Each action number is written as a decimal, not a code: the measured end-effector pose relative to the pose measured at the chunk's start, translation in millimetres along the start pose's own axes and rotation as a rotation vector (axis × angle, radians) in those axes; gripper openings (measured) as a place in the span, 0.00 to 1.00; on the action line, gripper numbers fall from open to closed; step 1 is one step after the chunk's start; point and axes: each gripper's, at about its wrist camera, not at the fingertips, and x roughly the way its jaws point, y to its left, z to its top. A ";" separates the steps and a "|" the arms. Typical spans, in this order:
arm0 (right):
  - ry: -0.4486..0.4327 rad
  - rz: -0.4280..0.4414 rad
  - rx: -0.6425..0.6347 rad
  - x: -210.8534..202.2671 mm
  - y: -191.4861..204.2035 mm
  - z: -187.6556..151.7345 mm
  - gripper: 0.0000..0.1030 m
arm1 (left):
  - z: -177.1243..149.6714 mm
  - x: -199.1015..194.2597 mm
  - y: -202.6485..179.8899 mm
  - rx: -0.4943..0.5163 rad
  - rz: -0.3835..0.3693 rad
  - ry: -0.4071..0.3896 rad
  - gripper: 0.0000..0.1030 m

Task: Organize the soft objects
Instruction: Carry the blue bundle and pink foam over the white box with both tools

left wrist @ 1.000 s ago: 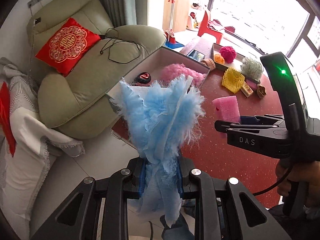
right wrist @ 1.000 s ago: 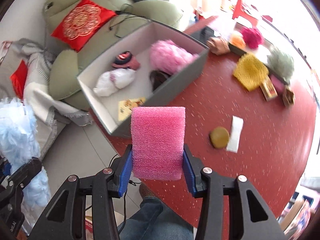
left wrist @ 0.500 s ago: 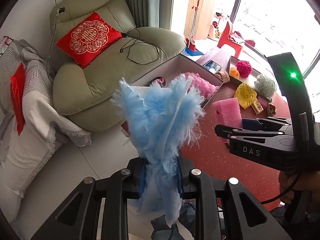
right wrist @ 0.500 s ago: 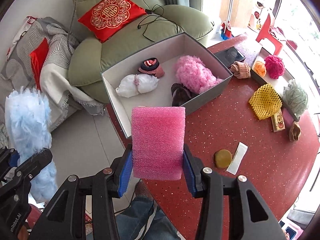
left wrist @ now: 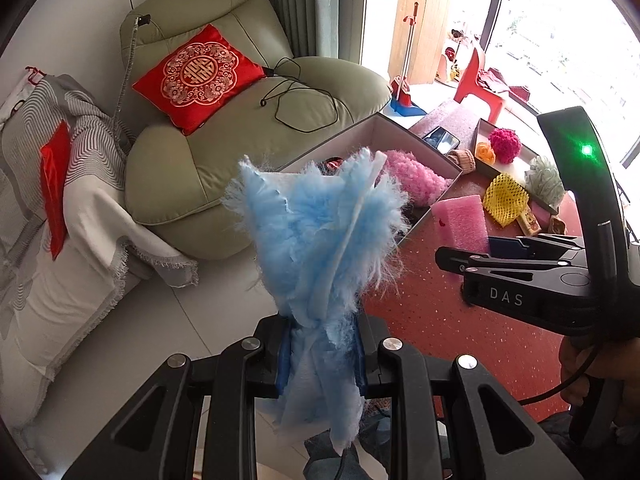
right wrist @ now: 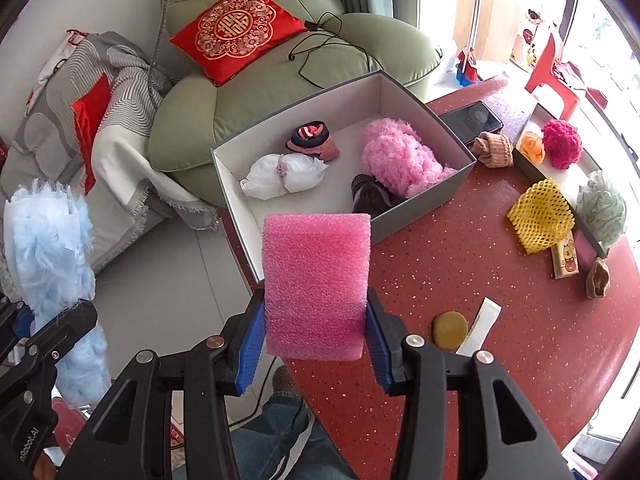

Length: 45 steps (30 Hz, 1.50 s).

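The left gripper pinches a fluffy pale-blue fringed duster cloth upright over the floor, left of the red speckled worktop. The right gripper clamps a pink rectangular foam block just near of the open grey cardboard box (a pink fuzzy bundle and a tied white cloth lie inside). A yellow foam net rests far right.

A green recliner with a red embroidered cushion stands against a white wall — a black cable trails over its arm. Pale floor tiles lie below, and bright daylight floods through the windows beyond the red speckled table.
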 end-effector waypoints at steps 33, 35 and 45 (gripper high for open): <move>-0.039 0.019 0.017 12.5 -7.3 40.2 0.48 | 16.7 2.1 7.5 -0.024 0.112 0.012 0.25; -0.033 0.022 0.021 16.0 -7.8 40.0 0.48 | 16.7 2.1 9.3 -0.027 0.119 0.014 0.25; -0.039 0.035 0.025 19.8 -9.1 43.2 0.48 | 18.4 3.9 11.5 -0.033 0.139 0.023 0.25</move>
